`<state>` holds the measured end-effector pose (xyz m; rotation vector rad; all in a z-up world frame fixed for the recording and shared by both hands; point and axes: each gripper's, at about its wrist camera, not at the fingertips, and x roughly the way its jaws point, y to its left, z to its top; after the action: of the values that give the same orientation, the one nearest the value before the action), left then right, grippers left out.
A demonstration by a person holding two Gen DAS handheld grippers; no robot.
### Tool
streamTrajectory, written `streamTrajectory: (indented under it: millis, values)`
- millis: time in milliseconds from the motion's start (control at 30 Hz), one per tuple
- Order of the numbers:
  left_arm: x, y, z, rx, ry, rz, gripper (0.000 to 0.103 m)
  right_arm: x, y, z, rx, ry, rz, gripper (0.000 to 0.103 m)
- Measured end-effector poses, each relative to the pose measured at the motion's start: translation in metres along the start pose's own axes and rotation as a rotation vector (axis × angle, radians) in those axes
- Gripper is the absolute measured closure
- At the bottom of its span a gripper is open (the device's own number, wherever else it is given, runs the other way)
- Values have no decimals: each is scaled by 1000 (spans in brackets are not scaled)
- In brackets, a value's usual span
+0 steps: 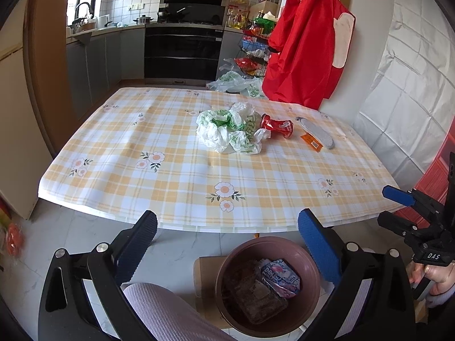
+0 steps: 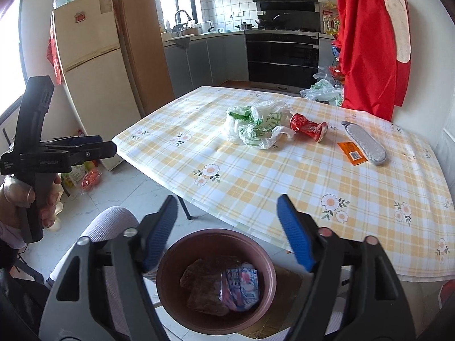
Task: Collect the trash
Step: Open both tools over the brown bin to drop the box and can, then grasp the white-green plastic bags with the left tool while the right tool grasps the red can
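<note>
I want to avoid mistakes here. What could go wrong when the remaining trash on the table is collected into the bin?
The crumpled plastic bag touches the crushed red can, so pulling the bag may roll the can away.
The orange wrapper lies flat beside the grey insole; open jaws may catch the insole instead.
The brown bin sits below the table edge, so a drop could miss it.

In the left wrist view, the brown bin (image 1: 267,284) at the bottom centre has its right rim hidden behind a blue finger of the left hand-held gripper (image 1: 227,245), and the dark lumps inside it cannot be identified. The right hand-held gripper (image 1: 398,196) is cut off by the right edge. The print on the orange packet (image 2: 352,157) on the tabletop (image 2: 284,187) is too small to read.
</note>
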<state>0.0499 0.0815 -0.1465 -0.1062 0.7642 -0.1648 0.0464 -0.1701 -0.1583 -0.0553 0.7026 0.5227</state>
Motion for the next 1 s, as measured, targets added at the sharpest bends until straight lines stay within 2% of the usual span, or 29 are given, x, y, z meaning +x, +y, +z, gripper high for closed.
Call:
streamTrajectory:
  millis: [33,167,467,767,1000]
  values:
    - [0,0,-1,0,1,0,6,-1,-2,0,2,-5,-13,11]
    - [2,-1,-2,2,1,8,6,-2,-13,1,22,-15,-74,6]
    - [11,1,-6,-2,13,20,6,4,-46,-8,106,2,-158,6]
    - [40,9,-6,-32,62,-11,6,25,-78,-18,161,43,-220,6]
    - [78,7,20,-12,61,-25,6,46,-102,-21,182,70,-264,6]
